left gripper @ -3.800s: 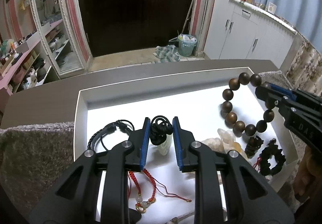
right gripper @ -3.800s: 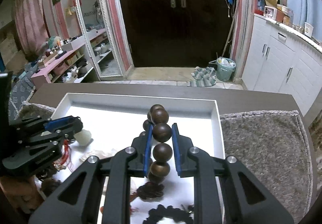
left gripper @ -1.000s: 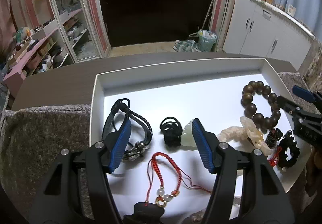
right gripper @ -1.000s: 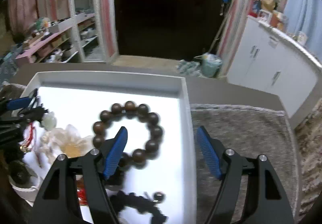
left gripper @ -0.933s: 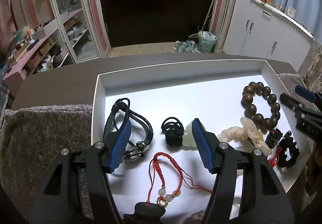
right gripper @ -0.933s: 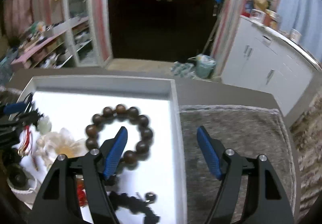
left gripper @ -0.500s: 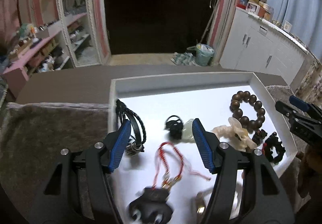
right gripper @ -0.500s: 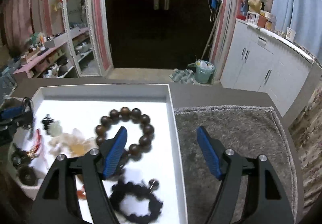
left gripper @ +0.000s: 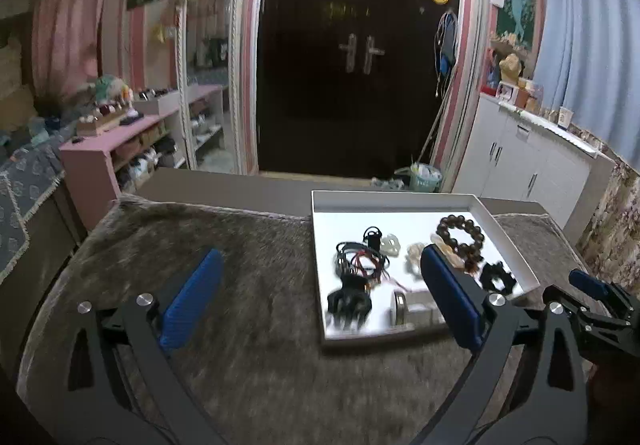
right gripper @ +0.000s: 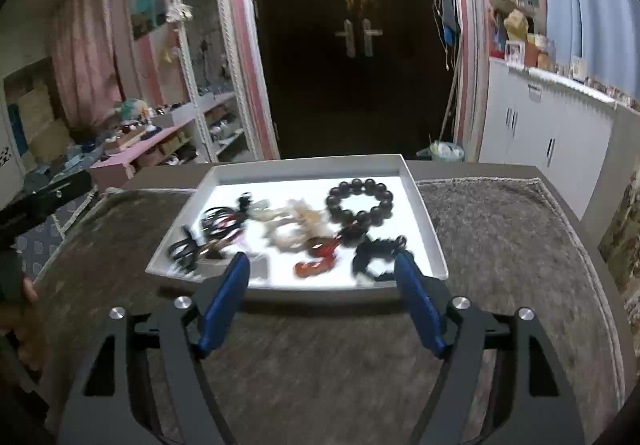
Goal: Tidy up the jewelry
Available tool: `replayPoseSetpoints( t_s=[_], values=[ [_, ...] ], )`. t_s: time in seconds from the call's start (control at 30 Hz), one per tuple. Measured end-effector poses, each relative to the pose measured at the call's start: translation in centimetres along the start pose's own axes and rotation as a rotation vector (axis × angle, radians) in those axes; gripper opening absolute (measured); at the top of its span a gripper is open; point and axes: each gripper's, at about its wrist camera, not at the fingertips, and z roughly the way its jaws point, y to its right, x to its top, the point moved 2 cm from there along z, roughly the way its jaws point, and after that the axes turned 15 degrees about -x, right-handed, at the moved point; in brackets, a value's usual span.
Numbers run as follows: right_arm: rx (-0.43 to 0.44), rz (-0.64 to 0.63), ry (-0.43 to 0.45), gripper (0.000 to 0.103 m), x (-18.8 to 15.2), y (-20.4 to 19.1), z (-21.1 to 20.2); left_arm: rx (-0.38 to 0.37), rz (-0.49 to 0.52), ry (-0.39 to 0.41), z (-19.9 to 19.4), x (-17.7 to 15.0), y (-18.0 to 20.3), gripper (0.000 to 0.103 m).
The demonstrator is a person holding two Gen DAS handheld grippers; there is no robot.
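A white tray lies on the table with jewelry in it. Inside are a brown wooden bead bracelet, a black bead bracelet, a pale jade pendant, red cords, a black claw clip and black braided cords. My left gripper hangs back over the mat, left of the tray. Its jaws are opening wide and hold nothing. My right gripper sits in front of the tray's near rim, jaws opening and empty.
A grey furry mat covers the table around the tray. A hand holds the left gripper at the left edge. Beyond the table are a dark double door, white cabinets and a pink shelf.
Both grippers released their pieces into the tray, then drew back and rose away from it. The left one swung left over the mat. Both jaws spread wider.
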Motion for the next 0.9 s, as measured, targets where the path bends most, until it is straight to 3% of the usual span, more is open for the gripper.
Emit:
replayPoseSetpoints(
  t_s=[0.23, 0.53, 0.9],
  values=[
    [-0.018, -0.041, 0.067, 0.082, -3.8, -1.2, -5.6, 0.021, 0.056, 0.044, -5.7, -5.3, 2.2, 0.1],
    [-0.054, -0.032, 0.087, 0.083, -9.0, -0.6, -8.2, 0.024, 0.053, 0.031, -6.9, -10.7, 2.4, 0.1],
    [-0.065, -0.057, 0.132, 0.086, -10.9, -1.4, -9.6, 0.08, 0.07, 0.088, -7.8, -12.1, 2.4, 0.1]
  ],
)
